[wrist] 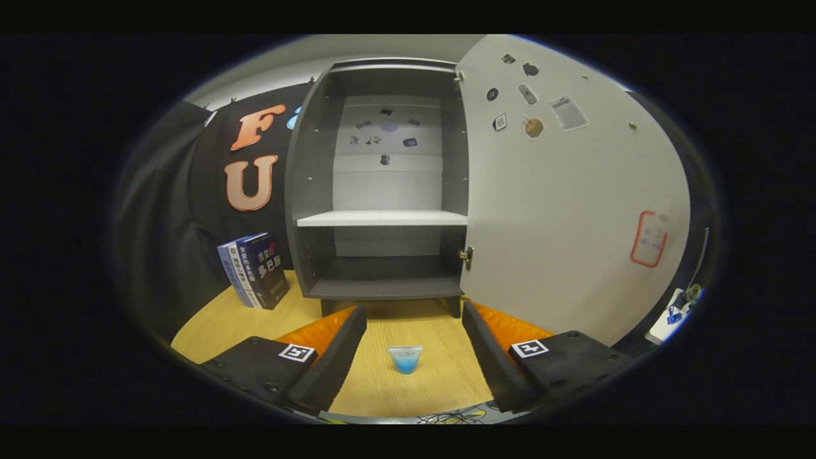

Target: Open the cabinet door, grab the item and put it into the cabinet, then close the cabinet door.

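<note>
- Low in the middle of the frame, we see the hand-held gripper [408, 370] with its 2 fingers spread wide and nothing held between them; that spread leaves room to close around the item.
- Between those fingers, touching neither, a small cup [405, 359] stands upright on the table [217, 322]. It looks clear with a blue tint at the bottom, and we take it to be the item to grab.
- Beyond the cup, at the centre of the frame, the cabinet [382, 185] stands on the table with its door [574, 210] swung fully open to the right, so we judge the opening step done.
- Across the cabinet's middle, 1 pale shelf [382, 218] splits it into an upper and a lower compartment; both look free, apart from small stickers on the back wall.
- We think the door sits that far out so the path from cup to shelf stays unblocked.
- At the lower left of the cabinet, 2 books [255, 271] lean upright on the table, well apart from the cup and out of the way.
- Next, in our judgement, comes closing on the cup; gently, since it looks light and could tip.
</note>
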`<state>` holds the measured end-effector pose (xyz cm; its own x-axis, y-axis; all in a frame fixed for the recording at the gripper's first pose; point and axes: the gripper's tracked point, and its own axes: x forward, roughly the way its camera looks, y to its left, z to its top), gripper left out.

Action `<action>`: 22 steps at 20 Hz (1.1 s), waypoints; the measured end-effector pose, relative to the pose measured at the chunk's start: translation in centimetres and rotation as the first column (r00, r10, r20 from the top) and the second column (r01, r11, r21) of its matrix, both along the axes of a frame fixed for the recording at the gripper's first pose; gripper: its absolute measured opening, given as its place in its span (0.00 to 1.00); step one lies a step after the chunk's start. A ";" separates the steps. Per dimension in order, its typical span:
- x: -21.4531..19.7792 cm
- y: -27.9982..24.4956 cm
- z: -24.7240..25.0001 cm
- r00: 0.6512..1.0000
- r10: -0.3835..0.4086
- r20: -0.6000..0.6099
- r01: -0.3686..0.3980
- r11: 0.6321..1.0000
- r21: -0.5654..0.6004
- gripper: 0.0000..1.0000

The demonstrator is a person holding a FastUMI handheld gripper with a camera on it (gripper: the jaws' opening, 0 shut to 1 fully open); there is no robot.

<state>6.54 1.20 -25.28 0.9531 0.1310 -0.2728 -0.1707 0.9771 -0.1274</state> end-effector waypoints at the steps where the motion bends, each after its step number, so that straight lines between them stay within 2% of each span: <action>1: 0.4 0.1 -1.6 1.000 0.008 -0.020 -0.009 1.000 -0.010 0.96; 6: 3.0 -0.6 -9.7 0.988 0.019 -0.154 -0.029 0.998 -0.061 0.96; 13: 5.1 -1.0 -17.0 0.952 0.025 -0.304 -0.034 0.999 -0.022 0.96; 14: 5.4 -0.9 -17.8 0.947 0.026 -0.320 -0.036 0.999 -0.027 0.93; 15: 5.5 -0.9 -18.3 0.943 0.026 -0.333 -0.039 0.999 -0.033 0.80; 17: 5.8 -1.3 -18.3 0.940 0.028 -0.340 -0.039 0.999 -0.027 0.65; 19: 5.7 -1.3 -18.4 0.930 0.025 -0.366 -0.035 0.999 -0.022 0.59; 22: 5.6 -0.9 -16.3 0.931 0.015 -0.364 -0.023 1.000 -0.017 0.57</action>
